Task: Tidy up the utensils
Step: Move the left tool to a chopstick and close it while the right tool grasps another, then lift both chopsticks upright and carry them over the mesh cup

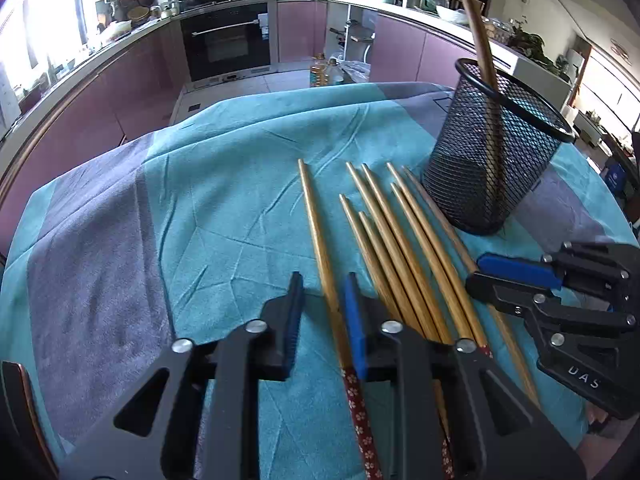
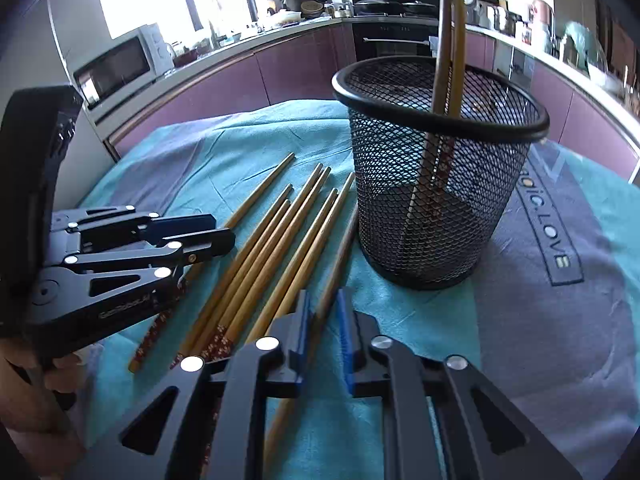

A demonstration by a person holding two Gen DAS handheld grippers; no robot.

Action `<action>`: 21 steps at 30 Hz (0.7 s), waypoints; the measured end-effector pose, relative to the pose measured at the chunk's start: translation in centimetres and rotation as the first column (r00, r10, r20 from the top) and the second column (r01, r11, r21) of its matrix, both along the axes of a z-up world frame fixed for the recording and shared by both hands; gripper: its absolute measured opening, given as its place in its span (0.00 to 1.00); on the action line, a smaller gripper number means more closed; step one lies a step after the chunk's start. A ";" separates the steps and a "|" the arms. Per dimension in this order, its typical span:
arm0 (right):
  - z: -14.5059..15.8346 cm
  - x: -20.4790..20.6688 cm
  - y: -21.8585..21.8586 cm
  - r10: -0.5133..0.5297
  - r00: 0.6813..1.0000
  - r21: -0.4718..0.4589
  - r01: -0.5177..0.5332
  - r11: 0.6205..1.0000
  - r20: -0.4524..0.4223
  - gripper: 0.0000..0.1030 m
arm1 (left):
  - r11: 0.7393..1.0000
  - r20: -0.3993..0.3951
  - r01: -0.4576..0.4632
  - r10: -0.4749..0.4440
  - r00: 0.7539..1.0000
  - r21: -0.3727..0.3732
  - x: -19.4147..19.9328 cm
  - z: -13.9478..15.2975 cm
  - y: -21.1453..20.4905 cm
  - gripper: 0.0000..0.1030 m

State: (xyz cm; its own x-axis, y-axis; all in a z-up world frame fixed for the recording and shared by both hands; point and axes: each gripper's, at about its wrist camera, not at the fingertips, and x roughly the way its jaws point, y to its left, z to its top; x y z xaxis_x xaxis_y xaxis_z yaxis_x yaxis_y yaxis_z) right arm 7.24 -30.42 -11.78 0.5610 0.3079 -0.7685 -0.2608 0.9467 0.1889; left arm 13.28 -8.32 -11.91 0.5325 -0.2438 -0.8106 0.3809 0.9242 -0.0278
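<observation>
Table (image 1: 224, 200) cloth is wrinkled. Mesh holder (image 2: 436, 184) is light; I could tip it. Chopsticks (image 2: 272, 248) lie touching beside it, risking double-grabs. Right claw (image 2: 324, 312) open astride the darker stick; left claw (image 1: 324, 300) open around the leftmost.

1. The cloth (image 1: 224, 208) over the worktop is teal with grey-violet panels; one panel carries pale lettering.
2. The loose chopsticks (image 1: 384, 232) are honey-tan wood, their near ends dark red with small white flowers.
3. The mesh holder (image 2: 436, 176) is black wire.
4. Each hand-held gripper, left (image 1: 323, 296) and right (image 2: 323, 312), is black with blue pads.
5. The far cabinets (image 1: 304, 28) are glossy mauve.
</observation>
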 end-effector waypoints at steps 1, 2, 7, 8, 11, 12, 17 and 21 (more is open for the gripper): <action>0.0 0.0 -0.1 -0.004 1.000 0.007 0.004 1.000 -0.001 0.10 | 1.000 -0.003 -0.003 0.003 1.000 -0.006 0.0 0.0 0.1 0.12; 0.0 0.0 -0.2 -0.008 1.000 0.016 0.008 1.000 -0.002 0.09 | 1.000 -0.009 -0.009 0.009 1.000 -0.019 0.0 0.0 0.2 0.09; 0.0 -0.2 -1.2 -0.039 0.999 0.076 0.040 0.996 -0.013 0.06 | 0.998 -0.015 -0.036 0.035 0.999 -0.051 -0.4 0.0 0.7 0.08; 0.0 -0.4 -1.5 -0.043 0.999 0.087 0.044 0.995 -0.013 0.06 | 0.997 -0.016 -0.038 0.037 0.999 -0.060 -0.6 0.1 0.9 0.08; 0.4 -0.7 -1.9 -0.050 0.999 0.105 0.050 0.993 0.001 0.05 | 0.996 -0.012 -0.037 0.036 0.999 -0.081 -1.2 0.3 1.2 0.07; 0.5 -0.9 -2.0 -0.049 0.999 0.110 0.048 0.993 0.006 0.05 | 0.996 -0.008 -0.029 0.028 1.000 -0.089 -1.5 0.5 1.3 0.07; 1.2 -1.7 -1.5 0.011 1.000 0.115 -0.014 0.993 0.025 0.05 | 0.993 0.004 0.036 -0.036 0.999 -0.114 -3.1 1.2 1.0 0.07; 0.8 -1.8 -0.6 0.058 0.998 0.098 -0.058 0.993 0.005 0.05 | 0.992 -0.013 0.073 -0.075 0.997 -0.106 -3.7 0.7 0.5 0.07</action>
